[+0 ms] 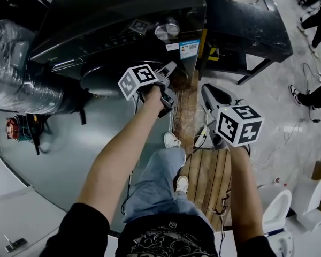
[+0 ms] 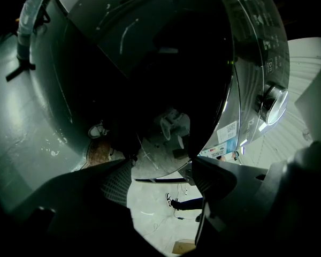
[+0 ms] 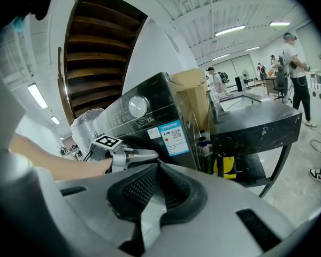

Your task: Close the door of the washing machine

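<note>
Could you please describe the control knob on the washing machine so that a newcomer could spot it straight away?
Find the big dark washing machine at the top of the head view. Along its sloping control panel, toward the right end, sits the knob, just above a blue-and-white label. It is the only round, shiny silver part on that dark front.

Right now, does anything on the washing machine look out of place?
Only the black washing machine's round glass door, which stands ajar from the front. The left hand-held gripper, jaws apart, is at its rim.
</note>
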### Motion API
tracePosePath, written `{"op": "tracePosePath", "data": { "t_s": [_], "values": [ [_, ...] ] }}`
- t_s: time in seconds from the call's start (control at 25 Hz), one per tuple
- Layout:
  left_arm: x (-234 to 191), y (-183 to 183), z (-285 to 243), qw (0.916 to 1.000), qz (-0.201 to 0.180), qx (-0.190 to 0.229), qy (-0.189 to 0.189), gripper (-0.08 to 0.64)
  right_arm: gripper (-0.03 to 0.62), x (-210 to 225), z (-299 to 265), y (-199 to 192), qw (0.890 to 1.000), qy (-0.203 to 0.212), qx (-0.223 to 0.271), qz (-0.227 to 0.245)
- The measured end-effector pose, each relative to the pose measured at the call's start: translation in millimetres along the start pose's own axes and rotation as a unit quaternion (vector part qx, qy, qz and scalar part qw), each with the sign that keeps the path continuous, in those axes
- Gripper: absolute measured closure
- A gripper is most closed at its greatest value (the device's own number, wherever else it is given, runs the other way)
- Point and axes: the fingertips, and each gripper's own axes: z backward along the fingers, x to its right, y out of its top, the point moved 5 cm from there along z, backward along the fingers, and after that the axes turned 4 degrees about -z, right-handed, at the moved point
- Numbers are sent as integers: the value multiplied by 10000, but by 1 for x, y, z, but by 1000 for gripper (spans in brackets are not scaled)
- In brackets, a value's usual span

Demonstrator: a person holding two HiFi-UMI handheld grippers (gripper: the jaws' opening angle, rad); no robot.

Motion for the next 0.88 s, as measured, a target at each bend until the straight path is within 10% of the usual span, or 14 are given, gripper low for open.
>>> {"op": "tracePosePath", "data": {
  "t_s": [0.88],
  "values": [
    [71,-37,140,9827,-1792,363,-307,317,571,-82,89,12,9975,257,192,633]
  ]
}}
